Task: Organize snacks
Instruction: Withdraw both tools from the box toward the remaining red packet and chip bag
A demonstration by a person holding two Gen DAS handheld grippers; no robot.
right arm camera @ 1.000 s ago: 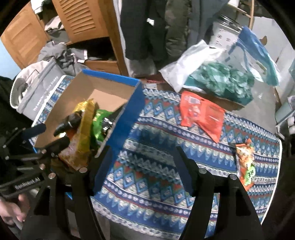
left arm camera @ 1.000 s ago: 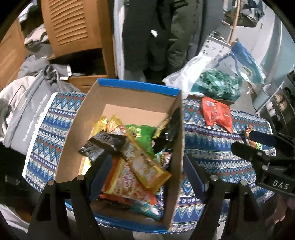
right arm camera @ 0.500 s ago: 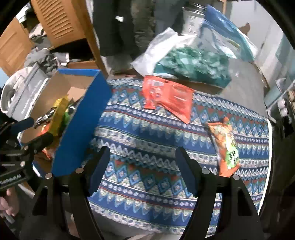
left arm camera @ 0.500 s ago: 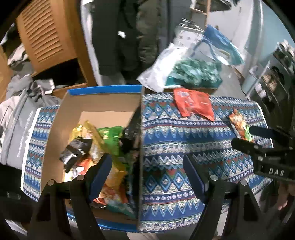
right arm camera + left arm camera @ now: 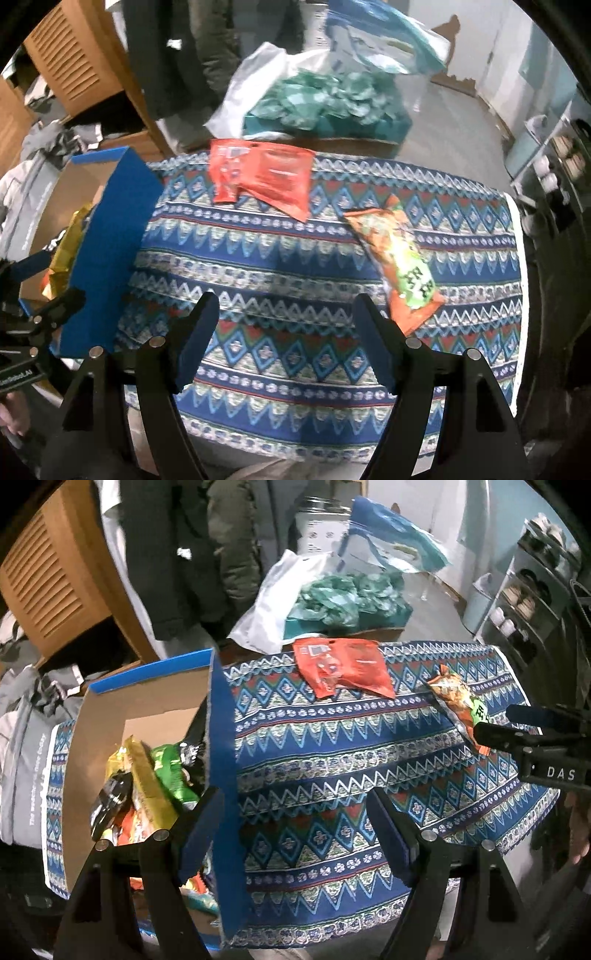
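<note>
A cardboard box (image 5: 221,716) with blue outer walls stands at the table's left and holds several snack packets (image 5: 147,782). Two red packets (image 5: 343,664) lie at the cloth's far edge, and an orange-and-green packet (image 5: 458,705) lies to the right. My left gripper (image 5: 291,805) hangs open above the box's right wall and the cloth, holding nothing. My right gripper (image 5: 288,314) is open and empty over the patterned cloth (image 5: 277,258). The orange-and-green packet (image 5: 399,258) lies just right of it, the red packets (image 5: 266,173) lie beyond, and the box (image 5: 107,236) is to the left.
Behind the table sit a white plastic bag with teal contents (image 5: 332,598), hanging dark coats (image 5: 177,554) and a louvred wooden door (image 5: 48,579). A grey bag (image 5: 22,746) lies left of the box. A shelf rack (image 5: 528,602) stands at the right.
Both grippers have swung to the right, from over the box toward the open cloth. The orange-and-green packet now lies close to the right gripper, whose jaws stand slightly wider.
</note>
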